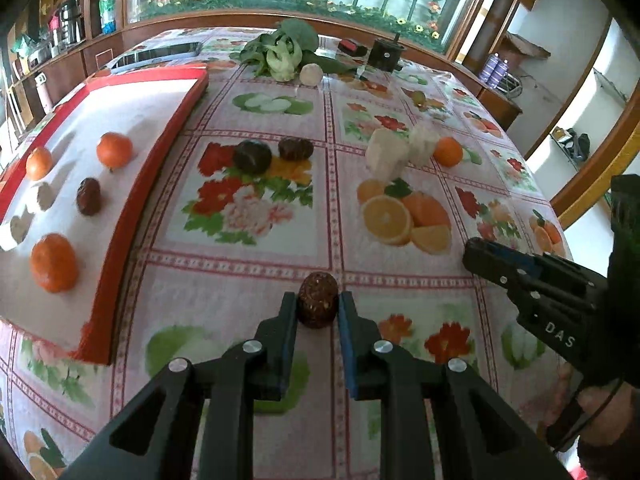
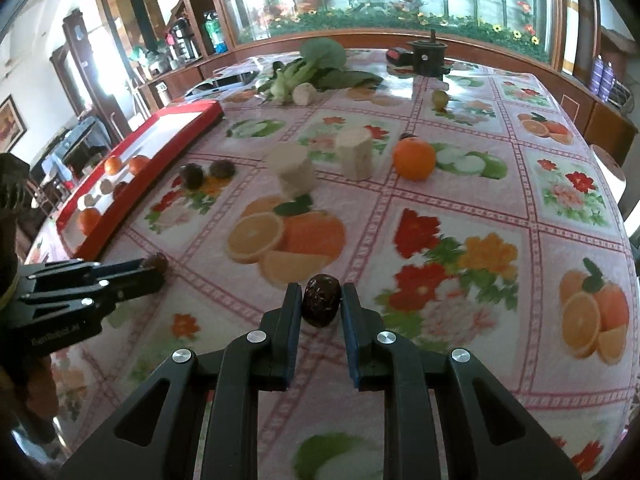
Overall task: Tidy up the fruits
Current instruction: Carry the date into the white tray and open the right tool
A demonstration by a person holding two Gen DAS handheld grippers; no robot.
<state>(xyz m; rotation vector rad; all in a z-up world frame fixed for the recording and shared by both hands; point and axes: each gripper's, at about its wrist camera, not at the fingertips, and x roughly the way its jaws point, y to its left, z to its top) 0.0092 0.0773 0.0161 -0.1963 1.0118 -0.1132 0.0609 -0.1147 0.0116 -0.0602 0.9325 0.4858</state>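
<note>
Big table under a pink fruit-and-flower print tablecloth (image 1: 256,280); everything placed relative to it. At its left edge, a red-rimmed white foam tray (image 1: 132,184) with moulded pockets holds three oranges, a dark brown fruit and pale pieces. Mid-cloth: two pale cream cylindrical chunks (image 2: 296,172), one loose round orange (image 2: 414,159) to their right, two dark round fruits (image 1: 272,154) nearer the tray. Far edge: leafy green vegetables (image 1: 284,50).

Left gripper (image 1: 318,306), black two-finger, tilts steeply down over the near cloth, jaws clamped on a rough brown oval fruit (image 1: 318,300) off the cloth. Right gripper (image 2: 321,298), same downward tilt, to its right, pinches a dark wrinkled date-like fruit (image 2: 321,300). A hand (image 1: 600,412) shows on the right grip.
</note>
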